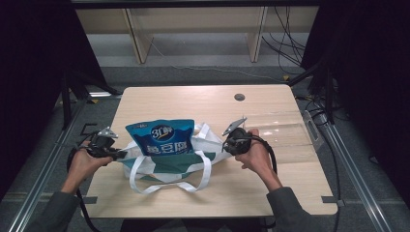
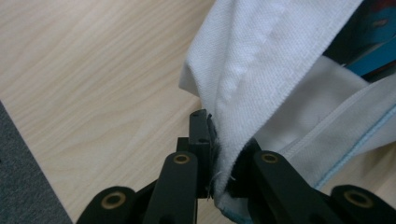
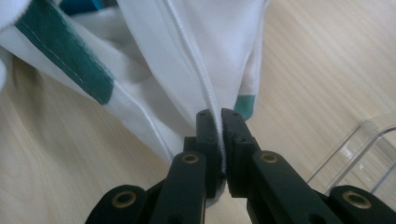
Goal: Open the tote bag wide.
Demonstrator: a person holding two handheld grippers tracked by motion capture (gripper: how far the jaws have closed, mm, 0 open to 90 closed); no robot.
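A white and green cloth tote bag [image 1: 167,164] lies on the wooden table [image 1: 203,101] with its white handles toward the front. A blue snack pouch [image 1: 162,137] stands in its mouth, its top half out. My left gripper [image 1: 118,154] is shut on the bag's left edge; in the left gripper view the white fabric [image 2: 243,84] is pinched between the black jaws [image 2: 219,154]. My right gripper [image 1: 225,144] is shut on the bag's right edge, with a white seam [image 3: 196,70] clamped between its jaws [image 3: 220,140].
A clear plastic tray [image 1: 285,128] lies on the table to the right of the bag; its edge [image 3: 369,144] is close to the right gripper. A small round hole [image 1: 239,97] is near the table's far edge. Cables run along the floor.
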